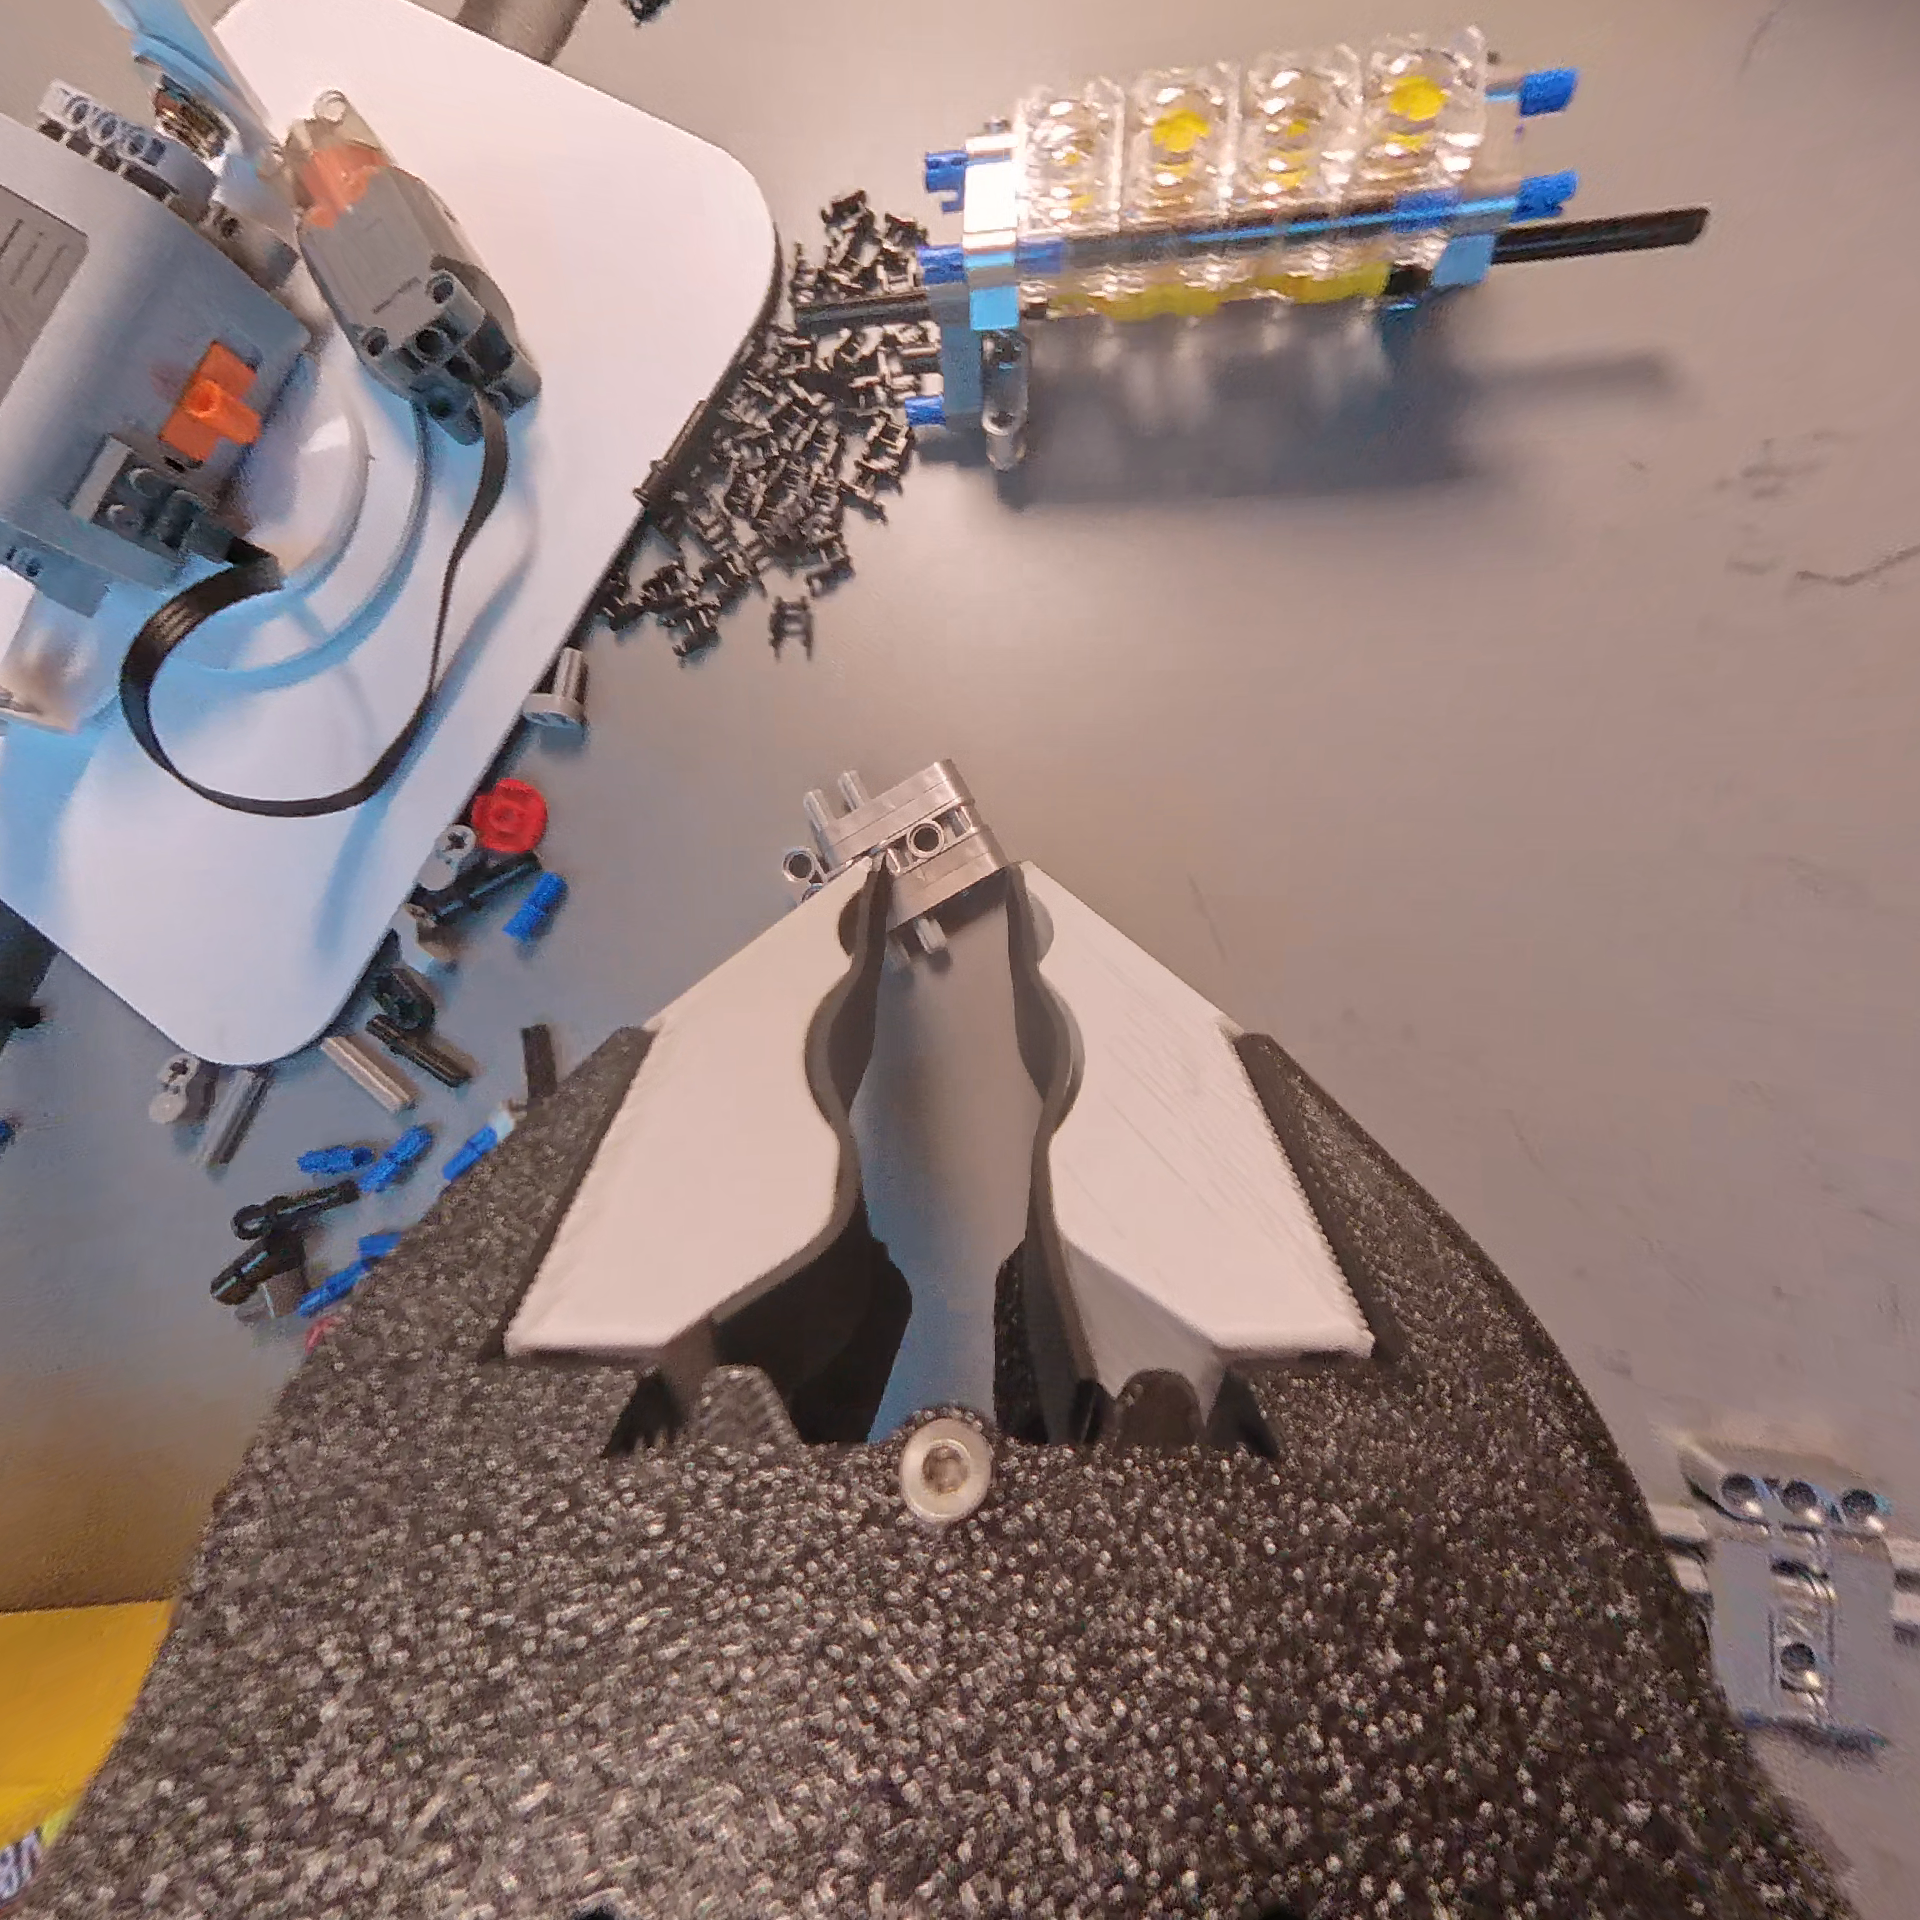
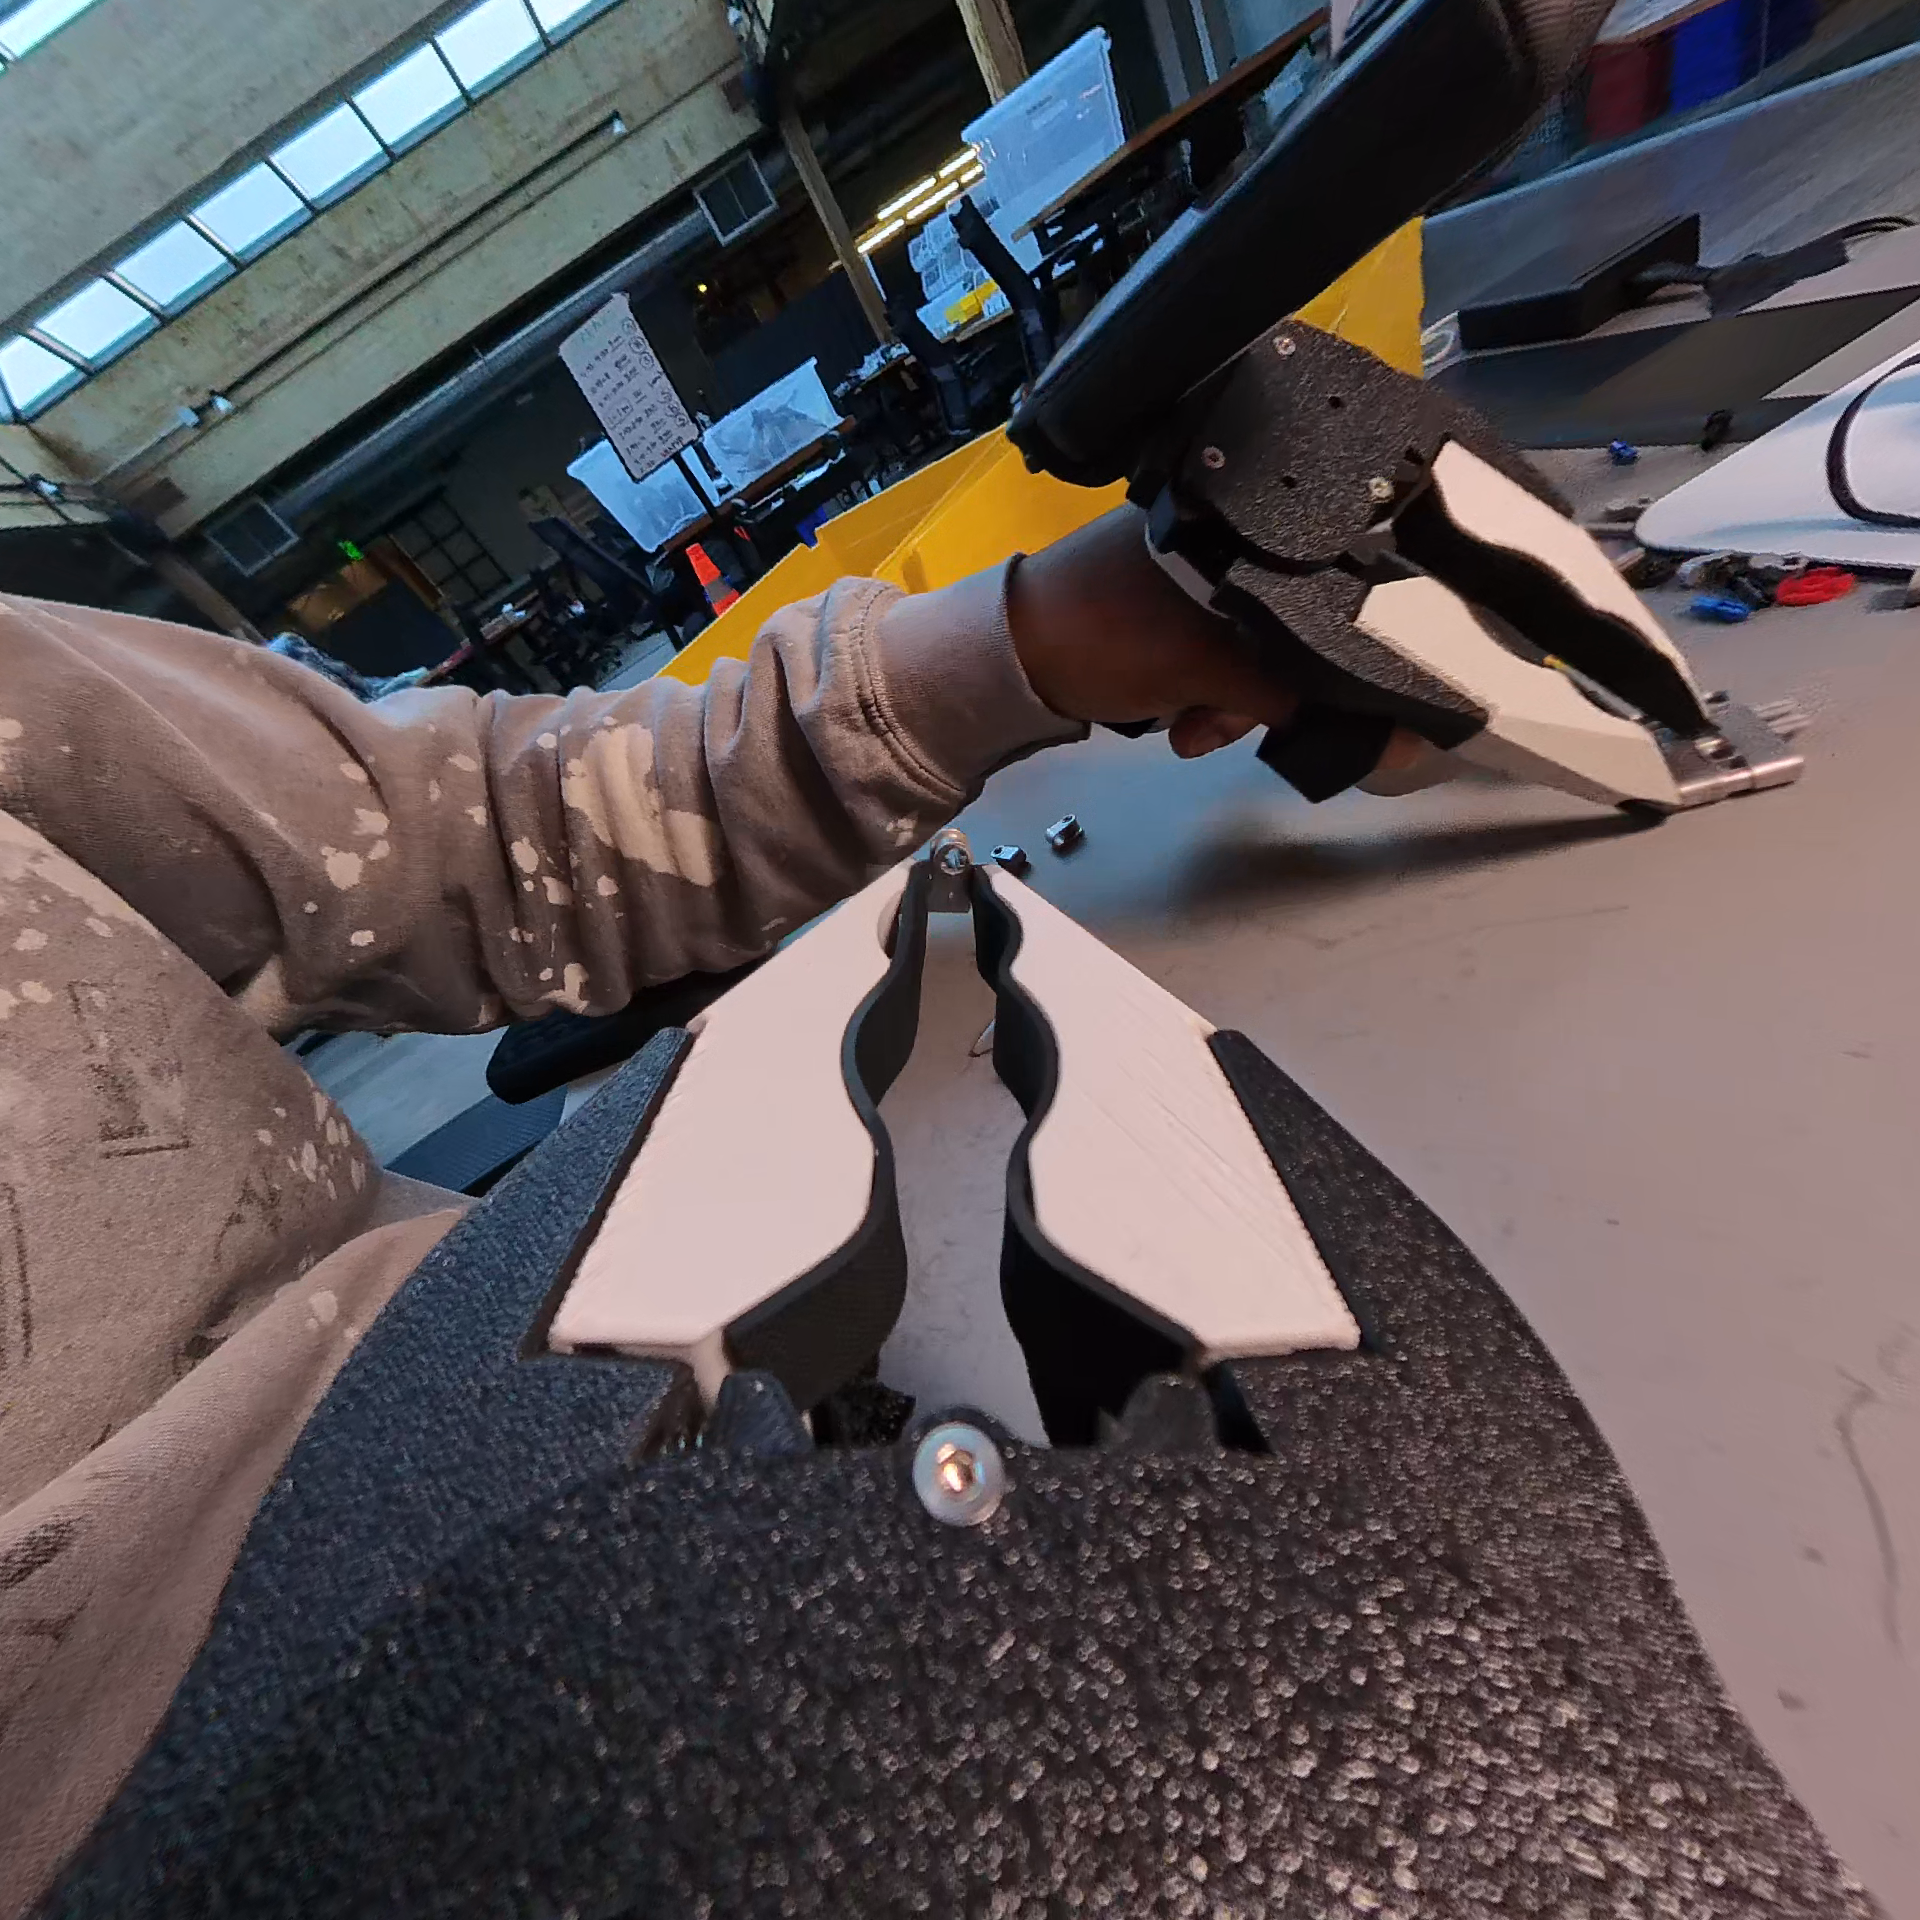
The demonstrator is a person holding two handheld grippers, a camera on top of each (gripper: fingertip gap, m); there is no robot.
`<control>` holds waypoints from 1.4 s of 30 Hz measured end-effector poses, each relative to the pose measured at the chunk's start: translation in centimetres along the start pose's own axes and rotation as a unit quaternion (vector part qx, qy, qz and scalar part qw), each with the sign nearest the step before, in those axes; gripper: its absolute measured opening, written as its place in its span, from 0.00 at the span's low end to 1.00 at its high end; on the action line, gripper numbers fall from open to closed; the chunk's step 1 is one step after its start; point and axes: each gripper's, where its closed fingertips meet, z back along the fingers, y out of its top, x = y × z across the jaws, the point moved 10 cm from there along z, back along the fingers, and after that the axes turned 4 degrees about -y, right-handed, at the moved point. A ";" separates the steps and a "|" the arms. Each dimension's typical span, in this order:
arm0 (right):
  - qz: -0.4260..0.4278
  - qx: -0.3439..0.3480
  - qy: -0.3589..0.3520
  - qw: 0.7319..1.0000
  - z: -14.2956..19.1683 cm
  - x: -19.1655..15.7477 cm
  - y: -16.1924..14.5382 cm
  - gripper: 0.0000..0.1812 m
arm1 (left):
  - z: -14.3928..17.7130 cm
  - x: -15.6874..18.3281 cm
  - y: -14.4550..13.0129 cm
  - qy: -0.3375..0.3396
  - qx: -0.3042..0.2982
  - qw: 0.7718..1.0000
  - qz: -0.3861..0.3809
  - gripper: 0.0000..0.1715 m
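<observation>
Left wrist view shows the left tongs (image 1: 899, 868) pinching a small grey holed building-block piece (image 1: 920, 836) at their tips, low over the grey desk (image 1: 1403, 831); the right wrist view confirms the same piece (image 2: 1730, 764) resting at or just above the desk surface, contact not certain. Ahead of it, well apart, stands a clear, yellow and blue block assembly (image 1: 1247, 197) with a black axle through it. Beside that assembly, toward the white tray (image 1: 582, 343), lies a heap of small black pins (image 1: 790, 457). The tray carries a grey motor unit (image 1: 416, 281) with a black cable, and a grey box with an orange switch (image 1: 213, 410). Loose blue, black and red parts (image 1: 457, 935) lie scattered along the tray's near edge. A second grey holed piece (image 1: 1787, 1600) lies on the desk to the gripper's right. Right wrist view shows the right tongs (image 2: 951, 868) nearly pressed together on a small silver-grey connector (image 2: 950, 854), held clear of the desk near its front edge. Two tiny dark parts (image 2: 1034, 844) lie just beyond the tips. A person's hand (image 2: 1122, 644) in a speckled sleeve works the left gripper. Yellow bins (image 2: 935, 520) stand behind it.
</observation>
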 end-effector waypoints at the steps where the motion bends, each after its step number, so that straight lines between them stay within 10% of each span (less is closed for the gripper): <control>1: 0.001 0.000 -0.001 1.000 0.0 0.0 0.0 0.04 | 0.4 0.5 -0.3 -0.005 0.003 1.000 -0.006 0.14; 17: 0.007 -0.013 -0.009 1.000 -0.3 0.0 -0.3 0.04 | 9.6 7.6 -7.2 -0.174 0.095 0.978 0.062 0.26; 23: 0.013 -0.020 -0.017 1.000 -0.5 0.1 -0.5 0.04 | 9.1 11.0 -9.0 -0.158 0.045 0.986 0.010 0.33; 36: -0.032 -0.012 -0.019 0.999 -0.2 1.5 -0.6 0.04 | 7.8 12.2 -9.0 -0.115 0.021 0.991 -0.069 0.14; 42: -0.035 -0.040 -0.004 0.999 -0.6 1.3 -1.0 0.03 | 8.2 14.5 -9.5 -0.228 0.041 0.954 -0.191 0.14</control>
